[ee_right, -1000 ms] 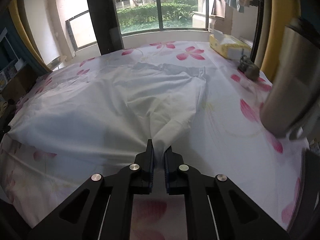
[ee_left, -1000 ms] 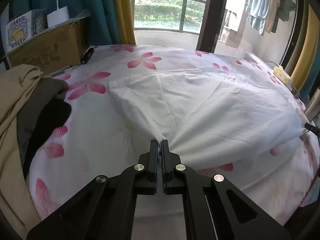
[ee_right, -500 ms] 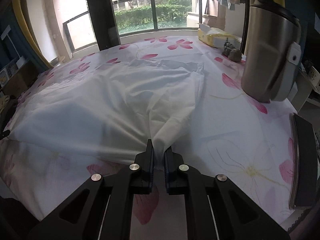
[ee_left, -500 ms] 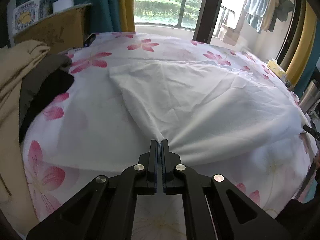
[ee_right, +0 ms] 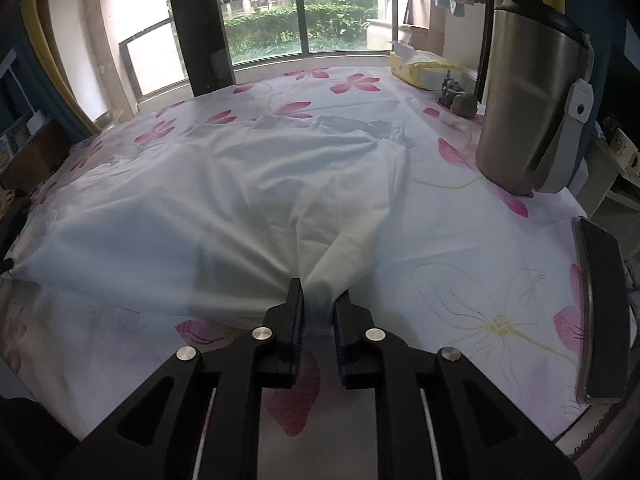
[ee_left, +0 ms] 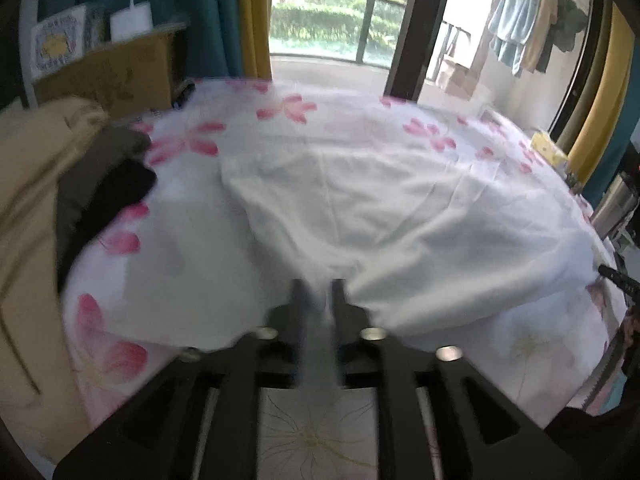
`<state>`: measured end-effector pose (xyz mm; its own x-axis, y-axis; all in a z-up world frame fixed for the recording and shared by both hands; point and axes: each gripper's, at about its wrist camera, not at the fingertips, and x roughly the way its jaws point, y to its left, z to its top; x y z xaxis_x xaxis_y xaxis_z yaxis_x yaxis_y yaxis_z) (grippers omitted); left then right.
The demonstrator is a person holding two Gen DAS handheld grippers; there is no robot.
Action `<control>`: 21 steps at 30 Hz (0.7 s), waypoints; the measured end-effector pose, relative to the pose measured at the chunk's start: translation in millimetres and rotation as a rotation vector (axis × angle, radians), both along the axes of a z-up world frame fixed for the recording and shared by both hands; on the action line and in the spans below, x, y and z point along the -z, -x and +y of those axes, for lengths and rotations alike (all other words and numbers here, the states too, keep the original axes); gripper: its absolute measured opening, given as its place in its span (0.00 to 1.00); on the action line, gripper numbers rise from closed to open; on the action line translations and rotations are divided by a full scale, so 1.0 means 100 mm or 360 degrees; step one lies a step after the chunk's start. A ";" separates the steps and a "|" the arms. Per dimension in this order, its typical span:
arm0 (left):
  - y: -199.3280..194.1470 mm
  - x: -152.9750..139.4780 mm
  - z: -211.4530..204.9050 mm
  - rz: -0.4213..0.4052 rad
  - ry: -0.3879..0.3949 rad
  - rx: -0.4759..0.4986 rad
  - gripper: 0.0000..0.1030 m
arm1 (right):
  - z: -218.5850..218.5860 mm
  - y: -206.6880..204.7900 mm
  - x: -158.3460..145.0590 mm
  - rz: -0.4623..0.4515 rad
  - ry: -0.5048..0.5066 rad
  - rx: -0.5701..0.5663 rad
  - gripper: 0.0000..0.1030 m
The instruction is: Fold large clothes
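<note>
A large white garment (ee_left: 400,208) lies spread on a table covered by a white cloth with pink flowers (ee_left: 192,248). My left gripper (ee_left: 317,292) has its jaws slightly parted around a bunched near corner of the garment; the view is blurred. In the right wrist view the same garment (ee_right: 224,200) spreads left and away. My right gripper (ee_right: 319,300) has its jaws a little apart with the other near corner bunched between them. Both corners sit near the table's front edge.
A pile of tan and dark clothes (ee_left: 60,200) lies at the left, with a cardboard box (ee_left: 108,76) behind. A steel tumbler (ee_right: 528,92), a yellow tissue pack (ee_right: 420,70) and a dark flat slab (ee_right: 600,308) stand on the right side.
Both grippers have pulled the garment's corners toward the near edge. The jaws of both now stand wider apart than before, with cloth still between them.
</note>
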<state>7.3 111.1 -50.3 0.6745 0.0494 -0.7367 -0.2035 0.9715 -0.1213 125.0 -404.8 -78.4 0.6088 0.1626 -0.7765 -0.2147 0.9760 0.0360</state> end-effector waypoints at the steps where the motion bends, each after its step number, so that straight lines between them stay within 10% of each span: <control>1: 0.01 -0.05 0.00 -0.0014 -0.0018 -0.0021 0.44 | 0.01 0.02 -0.02 -0.0008 0.0005 0.0010 0.28; 4: 0.03 -0.18 0.02 -0.0057 -0.0044 -0.0069 0.53 | 0.01 0.07 -0.07 -0.0028 -0.0001 0.0048 0.47; 21: -0.62 -0.16 -0.81 -0.0139 0.0114 0.0319 0.53 | 0.05 0.36 -0.03 0.0058 -0.0088 0.0135 0.64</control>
<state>69.4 29.9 -33.8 0.7269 -0.1423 -0.6718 0.0068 0.9797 -0.2002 88.5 -400.3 -75.6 0.5936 0.1547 -0.7898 -0.1286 0.9870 0.0967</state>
